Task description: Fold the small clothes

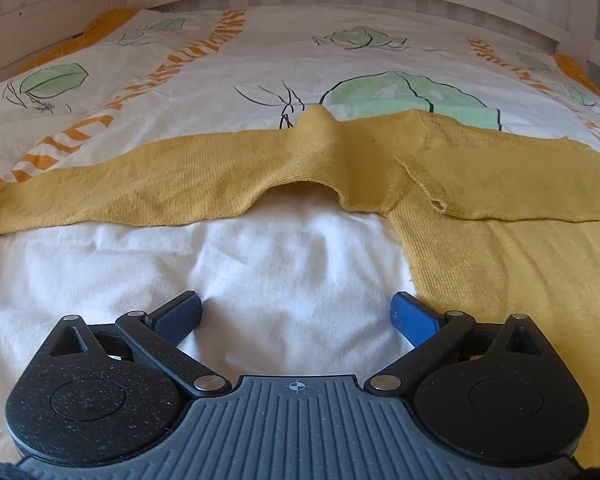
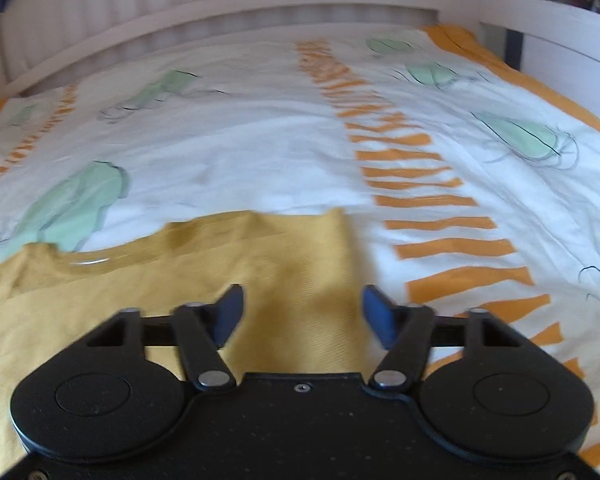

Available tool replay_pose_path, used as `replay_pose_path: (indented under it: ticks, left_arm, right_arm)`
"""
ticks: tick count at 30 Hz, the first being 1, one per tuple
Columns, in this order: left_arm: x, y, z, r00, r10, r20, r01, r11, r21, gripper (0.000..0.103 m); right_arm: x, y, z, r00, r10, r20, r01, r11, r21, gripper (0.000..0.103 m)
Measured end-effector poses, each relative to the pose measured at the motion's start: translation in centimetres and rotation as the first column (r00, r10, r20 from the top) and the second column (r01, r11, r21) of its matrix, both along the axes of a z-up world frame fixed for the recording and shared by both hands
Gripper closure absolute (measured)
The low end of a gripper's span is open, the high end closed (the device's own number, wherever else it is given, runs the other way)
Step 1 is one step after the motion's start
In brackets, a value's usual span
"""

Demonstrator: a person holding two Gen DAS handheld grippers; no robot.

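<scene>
A mustard-yellow knitted top (image 1: 480, 184) lies on the bed with its sleeve (image 1: 120, 188) stretched to the left across a white garment (image 1: 260, 264). My left gripper (image 1: 296, 312) is open and empty just above the white garment, its right finger near the yellow top's edge. In the right wrist view the yellow top (image 2: 236, 264) lies flat, its end edge just beyond my right gripper (image 2: 302, 312), which is open and empty over the fabric. This view is blurred.
The bed cover (image 1: 220, 64) is white with green shapes and orange stripes (image 2: 428, 184). A white slatted bed rail (image 1: 340, 0) runs along the far side and shows in the right wrist view (image 2: 260, 4) too.
</scene>
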State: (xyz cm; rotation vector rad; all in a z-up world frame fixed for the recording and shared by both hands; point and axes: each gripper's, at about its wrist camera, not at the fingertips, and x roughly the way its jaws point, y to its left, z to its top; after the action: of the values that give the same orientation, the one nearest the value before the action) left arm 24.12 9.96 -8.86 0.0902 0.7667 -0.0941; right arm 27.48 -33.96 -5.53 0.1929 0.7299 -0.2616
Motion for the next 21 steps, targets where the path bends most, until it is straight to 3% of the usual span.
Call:
replay_pose_path:
  ticks: [3, 4, 5, 9, 11, 14, 16, 21]
  left_arm:
    - [0.0, 0.0, 0.0, 1.0, 0.001, 0.006, -0.001, 1.0, -0.002, 0.0]
    - [0.0, 0.0, 0.0, 1.0, 0.001, 0.006, -0.001, 1.0, -0.004, 0.0]
    - [0.0, 0.1, 0.0, 1.0, 0.001, 0.006, -0.001, 1.0, -0.005, 0.0]
    - [0.0, 0.0, -0.1, 1.0, 0.001, 0.007, -0.001, 1.0, -0.002, 0.0]
    - [-0.1, 0.0, -0.1, 1.0, 0.002, 0.009, -0.002, 1.0, 0.001, 0.0]
    - [0.0, 0.1, -0.1, 1.0, 0.002, 0.008, -0.002, 1.0, -0.001, 0.0]
    - [0.0, 0.0, -0.1, 1.0, 0.002, 0.009, -0.002, 1.0, 0.002, 0.0]
    - [-0.1, 0.0, -0.2, 1.0, 0.003, 0.017, -0.003, 1.0, -0.001, 0.0]
  right_arm:
    - [0.7, -1.0, -0.6, 0.999, -0.018, -0.041, 0.018, 1.0, -0.006, 0.059]
    - [0.9, -1.2, -0.8, 0.998, -0.02, -0.062, 0.019, 1.0, -0.014, 0.077]
    - [1.1, -1.1, -1.1, 0.997, -0.016, -0.082, 0.014, 0.999, -0.028, 0.087]
    - [1.0, -1.6, -1.5, 0.994, -0.017, -0.104, 0.008, 0.996, -0.089, 0.092]
    - [0.8, -1.9, -1.5, 0.995, -0.007, -0.097, 0.0, 0.997, -0.08, 0.09]
    - [-0.7, -1.3, -0.6, 0.999, 0.013, -0.034, -0.015, 0.997, -0.078, 0.072]
    - [-1.9, -0.8, -0.3, 1.0, 0.021, -0.008, -0.022, 0.999, -0.049, 0.044]
    - [-4.6, -0.7, -2.3, 0.999, 0.005, -0.039, -0.009, 0.996, -0.086, 0.037]
